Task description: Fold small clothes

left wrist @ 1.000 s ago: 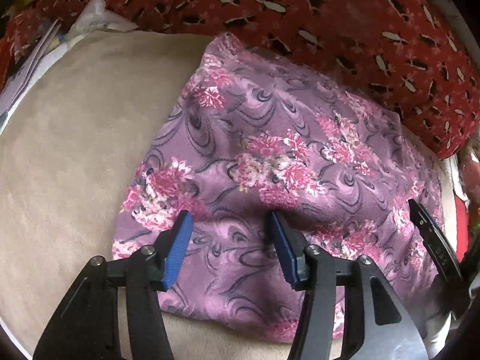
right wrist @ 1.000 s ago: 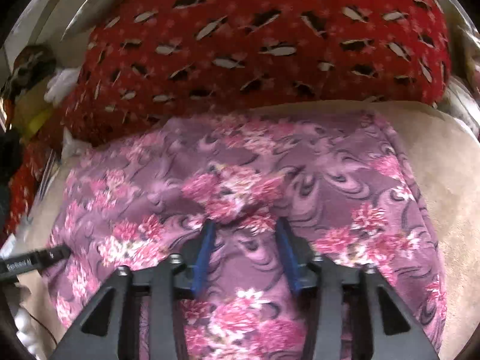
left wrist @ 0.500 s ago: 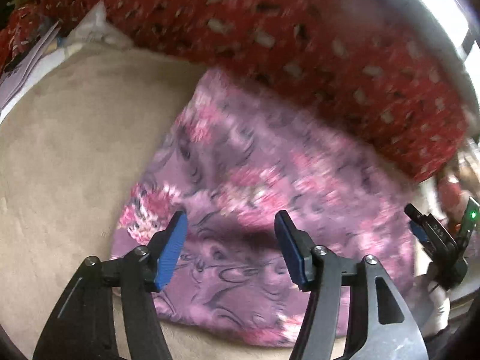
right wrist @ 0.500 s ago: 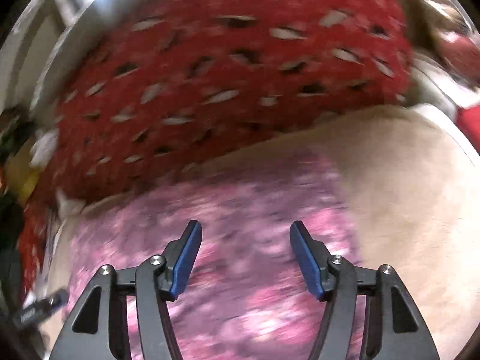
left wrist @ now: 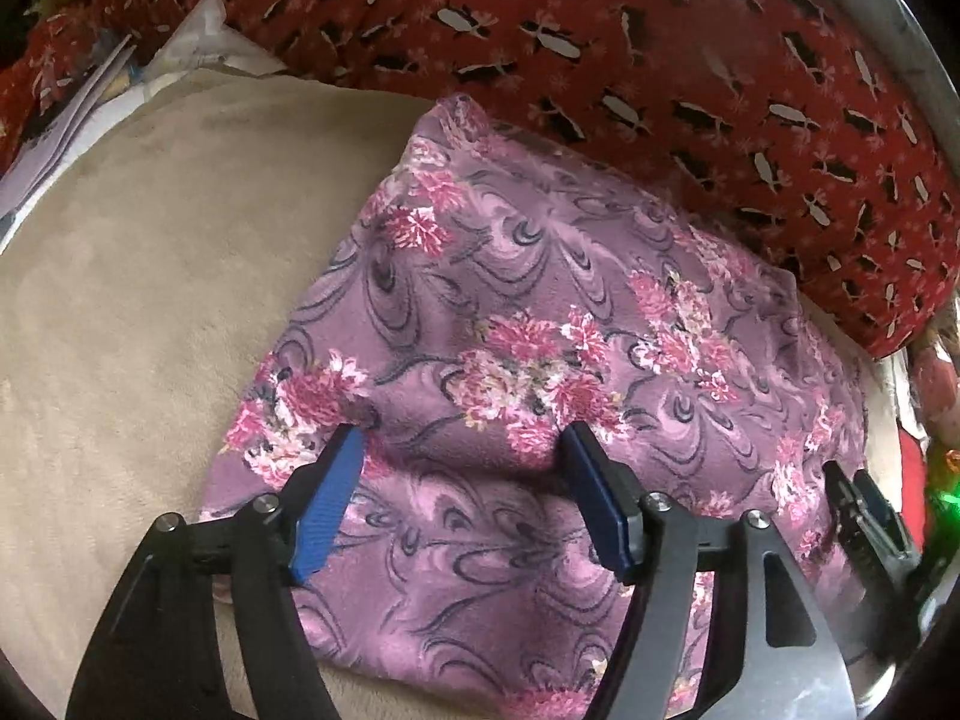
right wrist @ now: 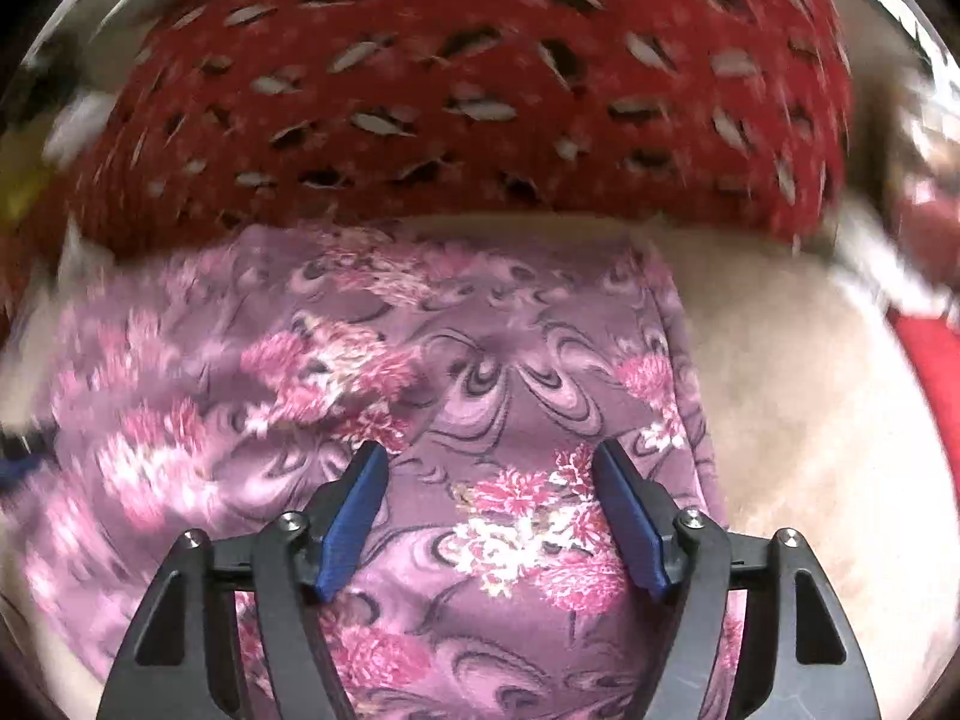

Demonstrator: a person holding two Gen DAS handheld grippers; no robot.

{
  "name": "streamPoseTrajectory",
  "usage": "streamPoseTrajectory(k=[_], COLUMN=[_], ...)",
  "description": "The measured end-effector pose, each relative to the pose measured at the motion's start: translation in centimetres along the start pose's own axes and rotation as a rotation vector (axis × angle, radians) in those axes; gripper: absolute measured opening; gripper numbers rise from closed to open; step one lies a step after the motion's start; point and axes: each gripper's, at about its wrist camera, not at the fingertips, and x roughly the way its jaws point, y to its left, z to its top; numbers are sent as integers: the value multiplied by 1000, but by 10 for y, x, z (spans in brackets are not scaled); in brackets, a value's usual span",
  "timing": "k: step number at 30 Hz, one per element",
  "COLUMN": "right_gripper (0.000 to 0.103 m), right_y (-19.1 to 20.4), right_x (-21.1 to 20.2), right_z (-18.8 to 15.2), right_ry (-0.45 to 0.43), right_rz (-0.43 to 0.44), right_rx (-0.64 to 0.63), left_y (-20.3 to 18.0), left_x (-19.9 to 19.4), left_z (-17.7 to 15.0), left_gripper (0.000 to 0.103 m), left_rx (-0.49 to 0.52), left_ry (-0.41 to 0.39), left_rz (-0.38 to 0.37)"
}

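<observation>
A purple garment with pink flowers (left wrist: 540, 330) lies folded and flat on a beige cushion (left wrist: 150, 276). My left gripper (left wrist: 462, 444) is open and empty, its blue pads over the garment's near left part. My right gripper (right wrist: 489, 462) is open and empty over the garment (right wrist: 468, 372) near its right edge. The right gripper's fingers also show at the right edge of the left wrist view (left wrist: 870, 516).
A red patterned cushion (left wrist: 660, 60) lies right behind the garment and also fills the top of the right wrist view (right wrist: 480, 90). Papers and white cloth (left wrist: 78, 108) sit at the far left. Something red (right wrist: 936, 360) lies at the right edge.
Both grippers have opened wider. The right gripper let go of a pinch of the garment, lifted and swung right toward the garment's right edge. The garment lies flat.
</observation>
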Motion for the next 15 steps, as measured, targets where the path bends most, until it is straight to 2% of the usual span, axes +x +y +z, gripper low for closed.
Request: streamPoseTrajectory(k=[4, 6, 9, 12, 15], right_gripper=[73, 74, 77, 77, 77], right_y=[-3, 3, 17, 15, 3], right_x=[-13, -1, 3, -6, -20], right_z=[3, 0, -6, -4, -8], right_ry=[-34, 17, -10, 13, -15], right_rz=[95, 88, 38, 56, 81], right_rx=[78, 58, -24, 11, 63], left_y=[1, 1, 1, 1, 0], left_x=[1, 1, 1, 1, 1], left_z=[1, 2, 2, 2, 2], left_gripper=[70, 71, 71, 71, 72], left_rx=[-8, -4, 0, -6, -4], left_ry=[4, 3, 3, 5, 4], left_rz=[-1, 2, 3, 2, 6])
